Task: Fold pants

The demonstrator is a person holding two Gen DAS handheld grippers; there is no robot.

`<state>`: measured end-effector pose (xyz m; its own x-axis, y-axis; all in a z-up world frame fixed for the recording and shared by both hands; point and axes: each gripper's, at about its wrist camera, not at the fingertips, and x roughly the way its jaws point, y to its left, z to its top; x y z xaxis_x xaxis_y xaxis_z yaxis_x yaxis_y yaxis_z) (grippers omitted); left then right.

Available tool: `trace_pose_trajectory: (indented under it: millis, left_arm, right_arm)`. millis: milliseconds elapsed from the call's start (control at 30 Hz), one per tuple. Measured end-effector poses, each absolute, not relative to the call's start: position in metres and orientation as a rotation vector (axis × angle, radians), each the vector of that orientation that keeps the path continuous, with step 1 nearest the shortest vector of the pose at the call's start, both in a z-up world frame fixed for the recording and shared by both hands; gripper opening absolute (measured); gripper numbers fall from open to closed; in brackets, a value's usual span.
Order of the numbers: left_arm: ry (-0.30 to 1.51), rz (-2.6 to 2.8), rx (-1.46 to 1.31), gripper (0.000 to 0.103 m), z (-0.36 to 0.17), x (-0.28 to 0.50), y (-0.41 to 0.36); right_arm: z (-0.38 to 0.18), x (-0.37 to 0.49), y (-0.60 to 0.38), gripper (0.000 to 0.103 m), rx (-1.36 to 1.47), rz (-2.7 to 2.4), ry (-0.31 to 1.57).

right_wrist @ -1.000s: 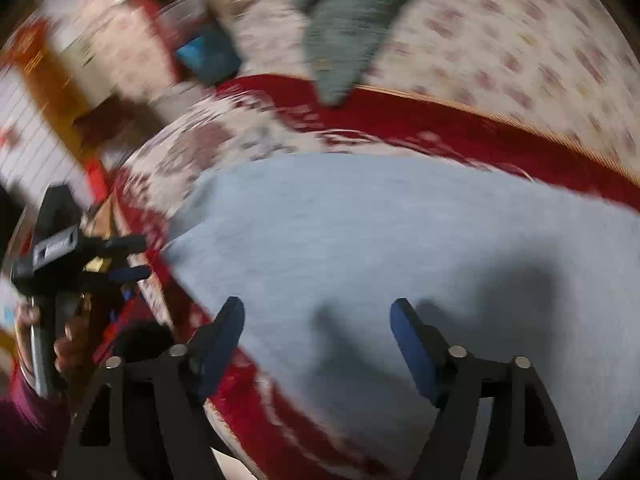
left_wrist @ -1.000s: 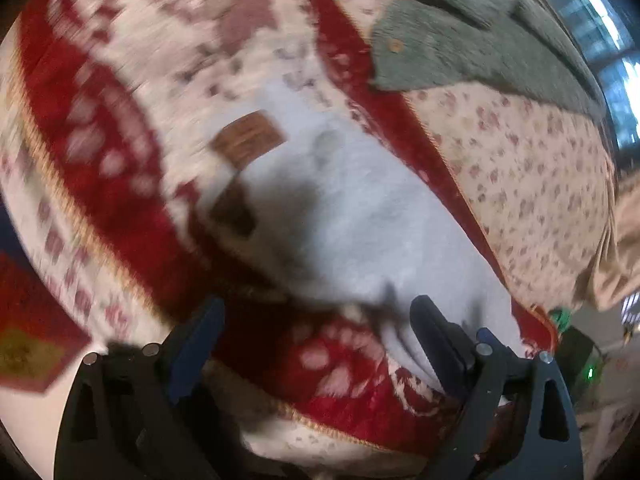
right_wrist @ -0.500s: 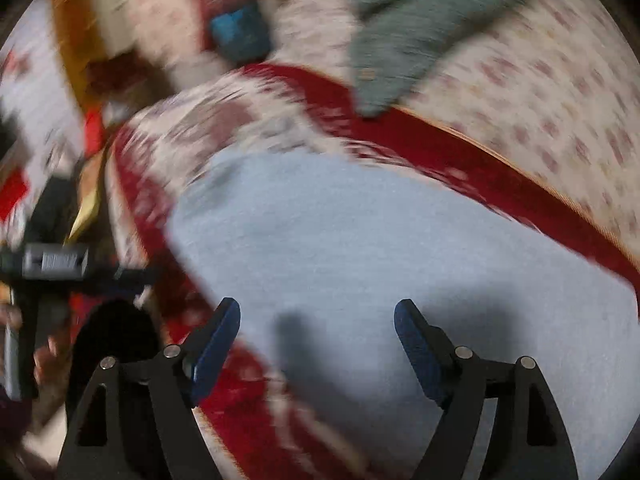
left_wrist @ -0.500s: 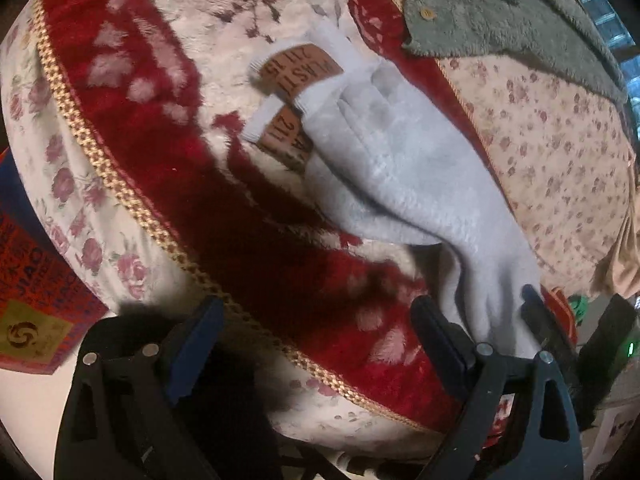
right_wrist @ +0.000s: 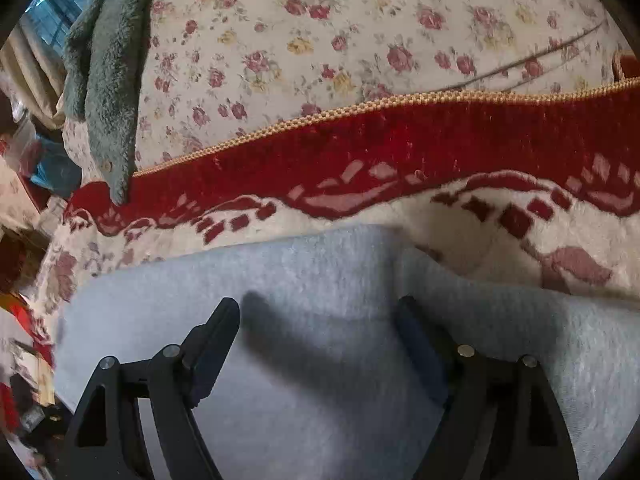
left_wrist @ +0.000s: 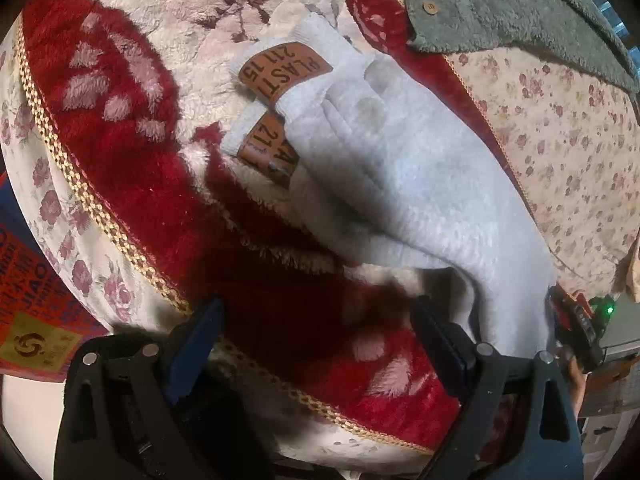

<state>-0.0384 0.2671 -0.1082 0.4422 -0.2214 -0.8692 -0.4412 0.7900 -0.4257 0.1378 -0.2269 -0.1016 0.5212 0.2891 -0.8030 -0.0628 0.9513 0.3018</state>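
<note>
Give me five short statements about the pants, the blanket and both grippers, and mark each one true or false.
1. The light grey fleece pants lie on a red and cream floral plush blanket. True.
2. Both brown leather patches sit at the cuffs. True.
3. The left gripper is shut on the pants. False: it is open, holding nothing.
4. The right gripper is open above the grey fabric. True.
5. The green fuzzy garment covers the pants. False: it lies apart, beyond the red border.
</note>
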Motion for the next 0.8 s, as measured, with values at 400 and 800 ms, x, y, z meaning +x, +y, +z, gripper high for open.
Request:
trace_pose_trajectory:
  millis: [400,800]
  left_arm:
    - [1.149,0.106,-0.68,0.094,-0.109,-0.043,0.279]
    - [1.05,-0.157,-0.94,0.094,-0.113,-0.04,0.281]
  right_arm:
    - [-0.047,0.036,-0.03,0.087,-0.032,0.7,0.87]
    - [-0.035,0.067,0.073,0.087,-0.172,0.783,0.87]
